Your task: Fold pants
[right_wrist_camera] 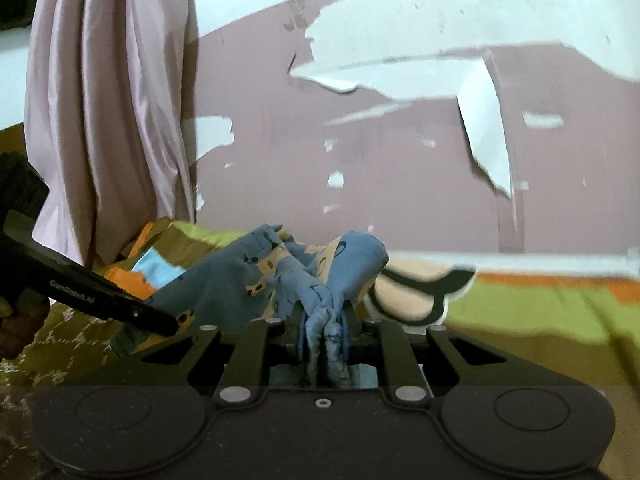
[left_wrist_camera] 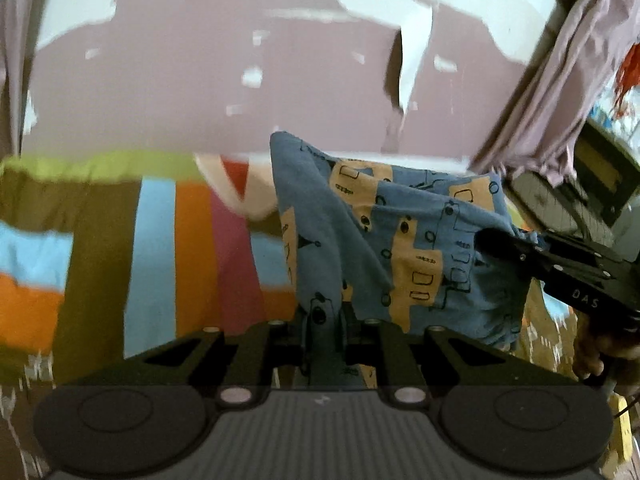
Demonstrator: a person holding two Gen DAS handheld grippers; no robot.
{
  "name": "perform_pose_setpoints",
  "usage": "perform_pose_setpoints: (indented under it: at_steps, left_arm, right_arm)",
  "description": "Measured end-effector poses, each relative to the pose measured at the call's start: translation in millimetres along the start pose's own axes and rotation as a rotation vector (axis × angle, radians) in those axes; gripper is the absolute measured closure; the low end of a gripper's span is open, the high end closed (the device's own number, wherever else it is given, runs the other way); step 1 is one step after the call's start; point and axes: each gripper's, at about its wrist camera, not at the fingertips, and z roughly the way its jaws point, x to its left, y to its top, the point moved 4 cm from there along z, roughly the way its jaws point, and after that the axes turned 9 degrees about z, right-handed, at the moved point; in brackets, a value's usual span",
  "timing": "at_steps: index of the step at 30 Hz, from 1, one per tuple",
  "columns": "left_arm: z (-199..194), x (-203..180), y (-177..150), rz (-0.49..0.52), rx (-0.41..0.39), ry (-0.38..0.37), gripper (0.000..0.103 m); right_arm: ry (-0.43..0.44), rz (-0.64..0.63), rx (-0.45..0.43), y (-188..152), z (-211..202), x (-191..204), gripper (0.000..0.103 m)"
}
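The pants (left_wrist_camera: 384, 240) are blue with tan patches and small black prints. They hang lifted between both grippers above a striped bedspread (left_wrist_camera: 160, 248). My left gripper (left_wrist_camera: 325, 320) is shut on one edge of the pants. My right gripper (left_wrist_camera: 492, 240) shows at the right of the left wrist view, clamped on the other edge. In the right wrist view my right gripper (right_wrist_camera: 325, 316) is shut on bunched pants fabric (right_wrist_camera: 352, 264), and the left gripper (right_wrist_camera: 168, 324) reaches in from the left, holding the cloth.
A pink wall with peeling white patches (right_wrist_camera: 360, 120) stands behind the bed. A pale lilac curtain (right_wrist_camera: 108, 100) hangs at one side. A cushion with a cartoon print (right_wrist_camera: 412, 292) lies on the bedspread. A dark box-like object (left_wrist_camera: 572, 188) sits at the right.
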Motion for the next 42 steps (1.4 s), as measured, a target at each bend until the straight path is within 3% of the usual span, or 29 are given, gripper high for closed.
perform_pose_setpoints:
  at_steps: [7,14,18,24,26,32,36,42]
  left_arm:
    - [37.3,26.0,28.6,-0.011,-0.046,0.060,0.087]
    - [89.8,49.6,15.2,-0.028,0.064,0.100,0.086]
    - [99.2,54.0,5.8,-0.010,0.074,0.098,0.082]
    - [95.4,59.6,9.1,-0.037,0.057,0.121,0.062]
    - [90.4,58.3,10.1,-0.052,0.043,0.124,0.045]
    - [64.6,44.9,17.4,-0.023,-0.031,0.153,0.016]
    - [42.2,35.7,21.8,-0.015,-0.094,0.170,0.005]
    - [13.3,25.7,19.4,0.005,-0.153,0.209,0.000]
  right_arm:
    - [-0.038,-0.031,0.068,31.1,78.4,-30.1,0.086]
    - [-0.085,-0.003,0.196,-1.7,142.7,-49.5,0.085]
    - [-0.112,0.029,0.199,-15.5,151.4,-56.0,0.081]
    - [-0.143,0.040,0.145,-20.1,137.8,-60.2,0.065]
    - [-0.159,0.061,0.118,-20.1,129.8,-59.1,0.046]
    - [-0.177,0.084,0.038,-9.7,108.7,-41.7,0.026]
    - [-0.216,0.094,-0.015,-3.3,90.5,-25.9,0.006]
    - [-0.269,0.124,-0.072,-3.9,57.4,-7.3,0.001]
